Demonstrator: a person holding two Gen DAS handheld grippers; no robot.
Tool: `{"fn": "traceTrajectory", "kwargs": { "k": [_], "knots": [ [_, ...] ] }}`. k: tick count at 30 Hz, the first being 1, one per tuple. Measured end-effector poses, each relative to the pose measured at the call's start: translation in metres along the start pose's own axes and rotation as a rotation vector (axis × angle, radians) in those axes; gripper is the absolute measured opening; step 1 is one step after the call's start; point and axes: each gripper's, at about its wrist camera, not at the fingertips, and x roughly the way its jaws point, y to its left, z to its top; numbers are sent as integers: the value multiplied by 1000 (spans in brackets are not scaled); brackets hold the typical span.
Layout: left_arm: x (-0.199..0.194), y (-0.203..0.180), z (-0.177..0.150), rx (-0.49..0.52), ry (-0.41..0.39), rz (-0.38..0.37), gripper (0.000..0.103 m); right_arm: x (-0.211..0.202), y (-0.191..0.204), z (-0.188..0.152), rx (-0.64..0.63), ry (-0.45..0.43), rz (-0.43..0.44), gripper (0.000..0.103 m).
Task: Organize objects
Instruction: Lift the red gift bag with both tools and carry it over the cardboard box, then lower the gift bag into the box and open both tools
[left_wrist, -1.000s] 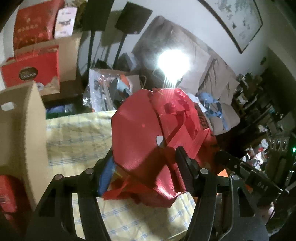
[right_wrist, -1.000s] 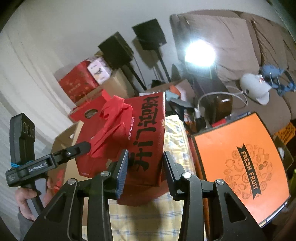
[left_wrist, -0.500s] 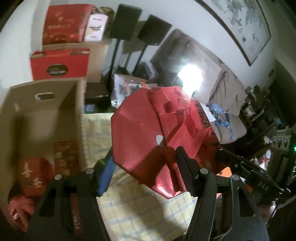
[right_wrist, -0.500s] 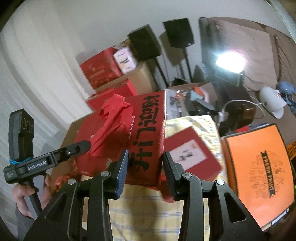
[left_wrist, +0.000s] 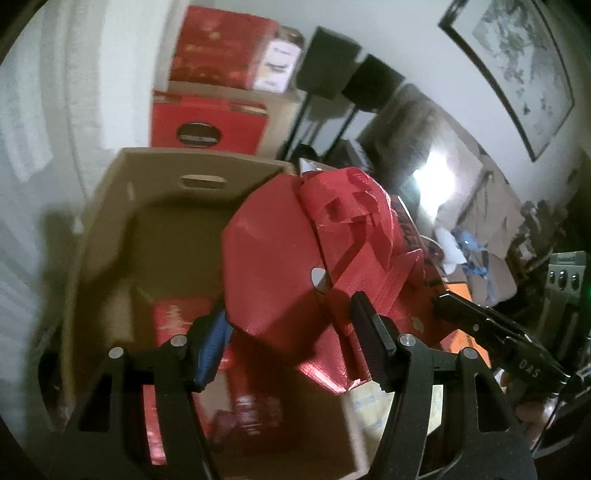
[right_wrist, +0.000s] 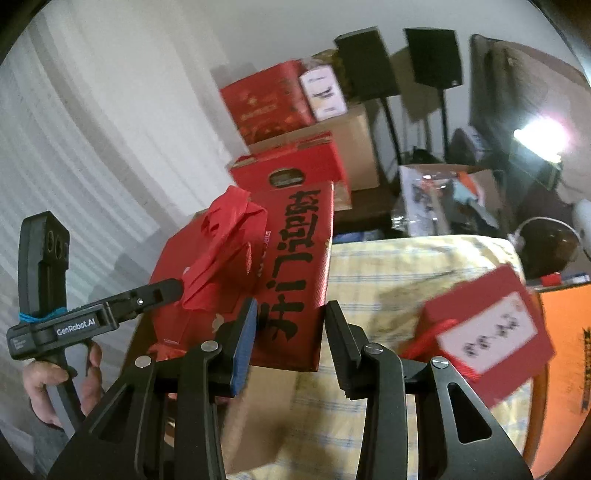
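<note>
Together the left gripper (left_wrist: 291, 334) and right gripper (right_wrist: 290, 334) clamp the red gift bag (left_wrist: 280, 266). It hangs over the cardboard box's (left_wrist: 110, 221) near right corner.

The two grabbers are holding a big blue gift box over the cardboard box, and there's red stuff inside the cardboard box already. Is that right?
Almost. The gift box is red, not blue; only a finger pad is blue. The left wrist view shows the left gripper and right gripper holding it over the cardboard box, which already has red packages inside.
</note>
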Motion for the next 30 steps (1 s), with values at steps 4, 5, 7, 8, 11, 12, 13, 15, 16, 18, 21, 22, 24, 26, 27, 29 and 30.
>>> {"fn": "traceTrajectory", "kwargs": {
  "k": [4,5,7,8,11,12,13,15,16,18,21,22,24,26,27,29,30],
  "knots": [
    [-2,25,5,-33,-6,26,59,20,19,6,-21,17,14,39],
    [-1,30,6,-39,-6,31,60,23,22,8,-27,19,13,39],
    [-1,41,9,-51,-7,43,60,33,30,11,-38,23,15,39],
    [0,47,12,-60,-10,49,60,37,32,13,-42,23,16,39],
    [4,58,19,-72,-16,65,60,52,37,19,-51,30,17,39],
    [6,61,21,-73,-16,72,60,58,39,21,-53,34,18,39],
    [8,63,23,-75,-16,78,60,63,40,22,-55,38,18,39],
    [13,70,28,-80,-13,90,60,71,42,25,-57,41,18,39],
    [15,73,30,-82,-11,95,60,76,42,26,-58,44,18,39],
    [21,80,33,-86,-5,104,60,85,43,29,-59,50,19,39],
    [30,88,42,-91,0,121,60,99,45,32,-67,58,19,39],
    [33,92,44,-94,0,128,60,104,46,33,-71,62,20,39],
    [36,96,48,-98,1,142,60,110,47,34,-80,70,20,39],
    [40,100,50,-103,2,156,62,116,50,33,-94,75,17,39],
    [42,103,51,-108,4,162,64,119,50,33,-98,77,15,39],
    [47,107,52,-111,13,172,67,123,50,32,-101,82,9,39],
    [50,109,52,-110,21,179,68,125,49,32,-100,85,8,39]
  ]
}}
